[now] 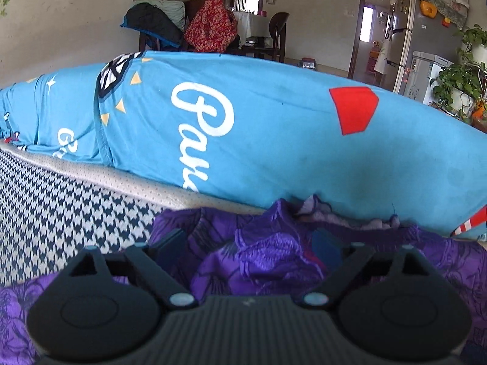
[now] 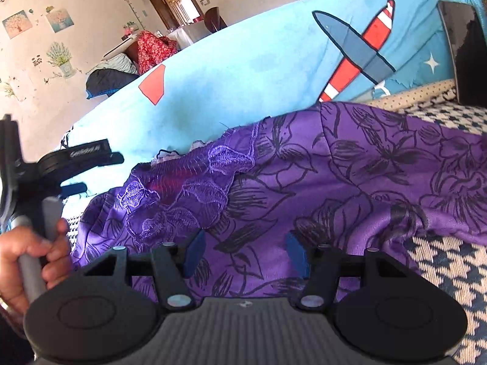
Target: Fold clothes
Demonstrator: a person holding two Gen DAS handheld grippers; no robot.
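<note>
A purple floral garment is seen beneath the spread left claw and the parted right claw, neither pinching it.

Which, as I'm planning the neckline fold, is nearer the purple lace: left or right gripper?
Left. The left gripper straddles the lace; the right gripper sits over printed fabric beside it.

Ahead of the tool, beyond a blue printed sofa cover, stand a clothes-heaped chair, dark doorways, a flower-stickered wall, a fridge and potted plants at right
</note>
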